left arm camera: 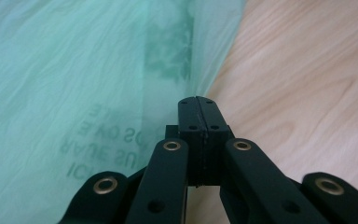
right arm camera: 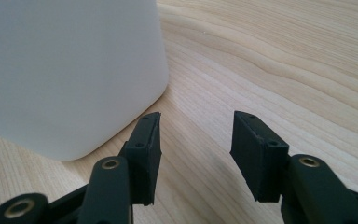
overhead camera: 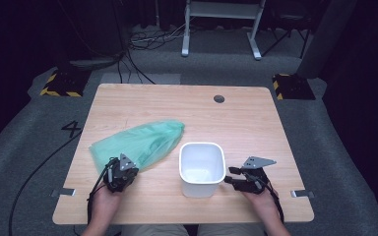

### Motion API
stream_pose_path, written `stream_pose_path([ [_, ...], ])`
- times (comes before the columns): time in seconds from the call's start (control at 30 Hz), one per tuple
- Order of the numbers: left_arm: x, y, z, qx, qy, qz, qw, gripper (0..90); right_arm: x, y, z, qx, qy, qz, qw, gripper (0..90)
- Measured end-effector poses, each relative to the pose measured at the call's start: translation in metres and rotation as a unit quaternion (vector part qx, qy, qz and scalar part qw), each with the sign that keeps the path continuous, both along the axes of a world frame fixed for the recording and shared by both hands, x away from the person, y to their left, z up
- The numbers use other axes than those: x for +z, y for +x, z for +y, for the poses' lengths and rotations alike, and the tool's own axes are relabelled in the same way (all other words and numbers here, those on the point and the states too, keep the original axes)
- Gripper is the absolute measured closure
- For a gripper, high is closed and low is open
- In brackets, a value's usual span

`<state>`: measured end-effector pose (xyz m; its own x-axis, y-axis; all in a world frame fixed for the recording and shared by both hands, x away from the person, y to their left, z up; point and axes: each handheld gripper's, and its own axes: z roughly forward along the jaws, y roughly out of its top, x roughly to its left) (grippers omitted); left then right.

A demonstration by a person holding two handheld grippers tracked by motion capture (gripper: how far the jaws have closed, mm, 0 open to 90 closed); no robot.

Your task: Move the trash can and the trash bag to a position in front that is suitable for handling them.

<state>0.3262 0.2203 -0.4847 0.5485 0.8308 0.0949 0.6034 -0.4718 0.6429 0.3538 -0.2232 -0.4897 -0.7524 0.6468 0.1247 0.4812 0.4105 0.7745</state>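
The left gripper (left arm camera: 197,100) was clamped on the green bag's (overhead camera: 140,142) edge, the right gripper (right arm camera: 196,135) gaped beside the white bin (overhead camera: 202,168); best lift gently.

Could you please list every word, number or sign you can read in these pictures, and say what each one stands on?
"4": a black figure on the grey floor left of the table.
Green plastic bag: dark print seen in reverse through the film, too faint and blurred to read.
White bin: no marking.

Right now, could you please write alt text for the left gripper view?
The left claw, jaws shut together, sits at the edge of a thin green plastic bag with faint printed letters. Bare wooden table lies to the right.
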Motion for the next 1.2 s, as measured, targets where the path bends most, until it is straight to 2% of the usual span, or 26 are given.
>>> stream_pose_path([
  [0.03, 0.000, 0.000, 0.000, 0.000, 0.000, 0.000, 1.0000, 89.5, 0.000, 0.000, -0.001, 0.001, 0.001, 0.002, 1.0000, 52.8],
  [0.07, 0.000, -0.003, 0.012, 0.015, 0.009, -0.007, 0.9998, 89.0, 0.000, 0.001, -0.002, 0.000, 0.001, 0.001, 1.0000, 52.8],
  [0.1, 0.000, -0.003, 0.012, 0.015, 0.009, -0.007, 0.9998, 88.9, 0.000, 0.001, -0.002, 0.000, 0.001, 0.001, 1.0000, 52.8],
  [0.13, -0.002, -0.002, 0.027, 0.044, 0.012, -0.008, 0.9989, 88.0, -0.001, 0.002, -0.003, -0.002, 0.000, 0.003, 1.0000, 52.8],
  [0.2, -0.001, 0.001, 0.041, 0.075, -0.008, -0.008, 0.9971, 82.7, -0.001, 0.003, -0.004, -0.003, 0.002, 0.004, 1.0000, 52.8],
  [0.23, -0.001, 0.001, 0.041, 0.075, -0.008, -0.008, 0.9971, 78.1, -0.001, 0.003, -0.004, -0.003, 0.002, 0.004, 1.0000, 52.8],
  [0.27, 0.002, 0.003, 0.048, 0.095, -0.028, -0.007, 0.9951, 71.2, -0.001, 0.003, -0.003, -0.003, 0.001, 0.003, 1.0000, 52.8],
  [0.33, 0.008, 0.004, 0.045, 0.096, -0.042, -0.015, 0.9944, 57.6, -0.001, 0.003, -0.003, -0.003, 0.001, 0.003, 1.0000, 52.8],
  [0.4, 0.014, 0.005, 0.034, 0.080, -0.039, -0.025, 0.9957, 47.5, -0.001, 0.003, -0.003, -0.003, 0.001, 0.005, 1.0000, 52.8],
  [0.47, 0.018, 0.007, 0.017, 0.051, -0.040, -0.031, 0.9974, 44.4, -0.001, 0.003, -0.003, -0.004, 0.001, 0.006, 1.0000, 52.8],
  [0.5, 0.019, 0.009, 0.007, 0.038, -0.032, -0.034, 0.9982, 43.7, -0.001, 0.003, -0.003, -0.004, 0.001, 0.006, 1.0000, 52.7],
  [0.53, 0.019, 0.009, 0.007, 0.038, -0.032, -0.034, 0.9982, 43.0, -0.002, 0.002, -0.002, -0.003, 0.002, 0.006, 1.0000, 52.7],
  [0.57, 0.020, 0.016, -0.013, 0.014, -0.024, -0.037, 0.9989, 42.9, -0.002, 0.002, -0.002, -0.003, 0.002, 0.006, 1.0000, 52.7],
  [0.73, 0.019, 0.035, -0.045, -0.008, -0.029, -0.033, 0.9990, 43.1, -0.003, -0.001, -0.001, -0.004, 0.000, 0.007, 1.0000, 52.7],
  [0.87, 0.016, 0.053, -0.062, -0.017, -0.032, -0.029, 0.9989, 43.7, -0.005, -0.001, -0.005, -0.011, -0.001, 0.011, 0.9999, 52.7],
  [1.0, 0.010, 0.072, -0.072, -0.017, -0.039, -0.017, 0.9989, 45.8, -0.007, -0.003, -0.009, -0.018, -0.001, 0.013, 0.9998, 52.7],
  [1.07, 0.006, 0.080, -0.074, -0.015, -0.045, -0.003, 0.9989, 50.0, -0.007, -0.004, -0.010, -0.020, -0.002, 0.013, 0.9997, 52.7],
  [1.17, 0.001, 0.086, -0.073, -0.021, -0.046, 0.018, 0.9985, 69.0, -0.008, -0.006, -0.010, -0.020, -0.002, 0.013, 0.9997, 52.6],
  [1.2, 0.001, 0.086, -0.073, -0.021, -0.046, 0.018, 0.9985, 75.1, -0.008, -0.007, -0.010, -0.019, -0.003, 0.013, 0.9997, 52.7],
])
